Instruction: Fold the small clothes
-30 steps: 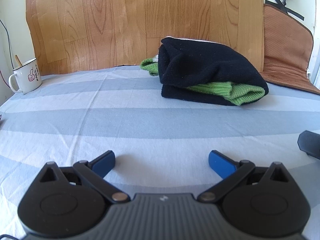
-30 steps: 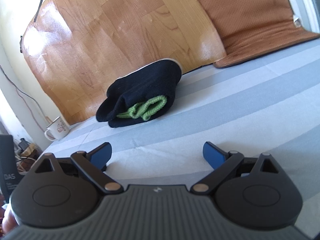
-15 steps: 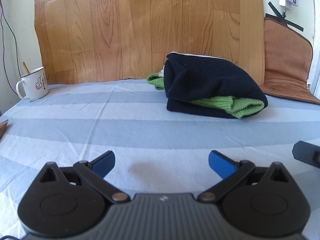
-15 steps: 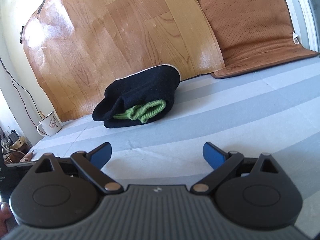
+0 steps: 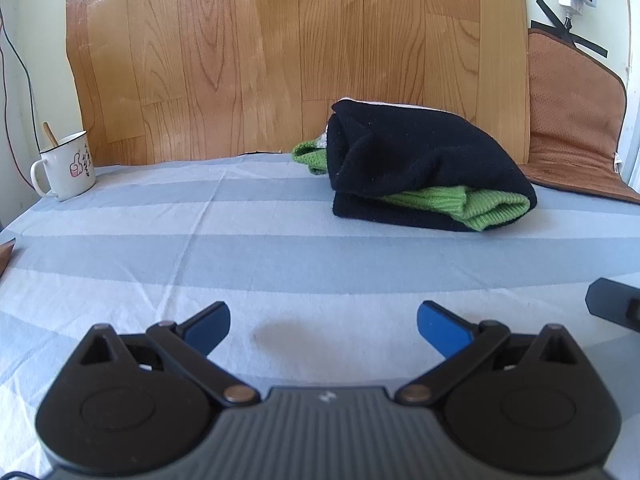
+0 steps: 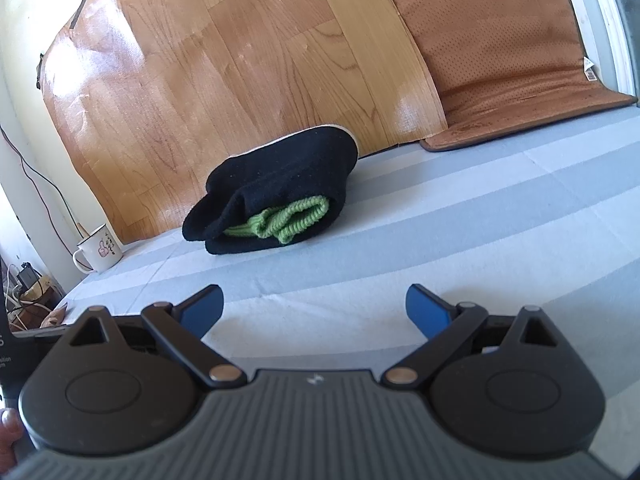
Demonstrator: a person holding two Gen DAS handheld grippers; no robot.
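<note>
Wrapping mostly hidden green knit (image 5: 472, 204), folded black garment (image 5: 420, 160) lies beyond both released, empty grippers.

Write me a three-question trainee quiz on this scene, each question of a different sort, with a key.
1. True or false: the left hand-held gripper is shut on the black garment.
2. Multiple choice: the green knit lies A) spread flat on the striped sheet, B) tucked inside the folded black garment, C) in the mug.
3. Fill in: the right hand-held gripper holds ____.

Key: 1 false, its jaws are open and it is well short of the garment; 2 B; 3 nothing, it is open.
</note>
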